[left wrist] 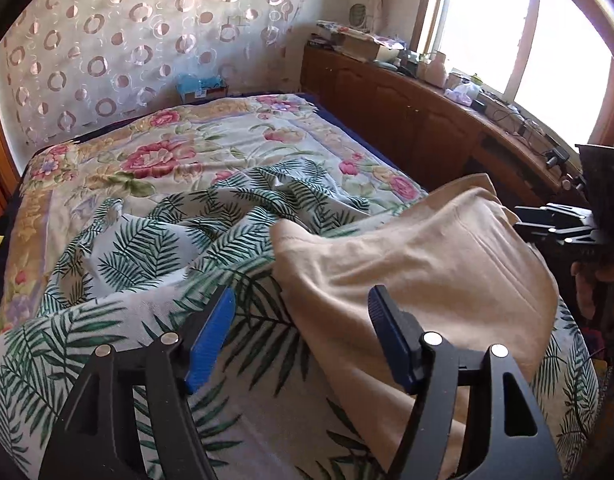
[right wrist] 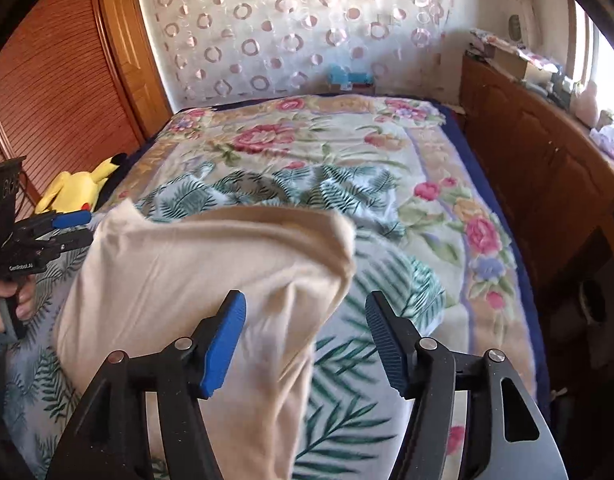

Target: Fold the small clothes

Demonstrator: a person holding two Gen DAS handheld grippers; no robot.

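Observation:
A beige garment (left wrist: 419, 256) lies rumpled on a fern-print cloth (left wrist: 147, 240) spread over the bed. My left gripper (left wrist: 301, 300) hovers low over the garment's left edge. It is open, and its blue pads (left wrist: 211, 340) stand apart without pressing the cloth. In the right wrist view the same beige garment (right wrist: 211, 264) bulges up, slightly blurred, in front of my right gripper (right wrist: 305, 304). That gripper is open too, with cloth beside its left pad (right wrist: 221, 344) and no grip on it. Each gripper shows at the edge of the other's view: the right gripper (left wrist: 567, 228) and the left gripper (right wrist: 47, 228), held by a hand (right wrist: 11, 304).
A floral blanket (right wrist: 307, 136) covers the bed under the fern cloth. A wooden cabinet (left wrist: 407, 112) topped with clutter runs along the right side below a bright window (left wrist: 507, 28). A yellow plush toy (right wrist: 75, 192) lies at the left by a slatted wooden door (right wrist: 55, 92).

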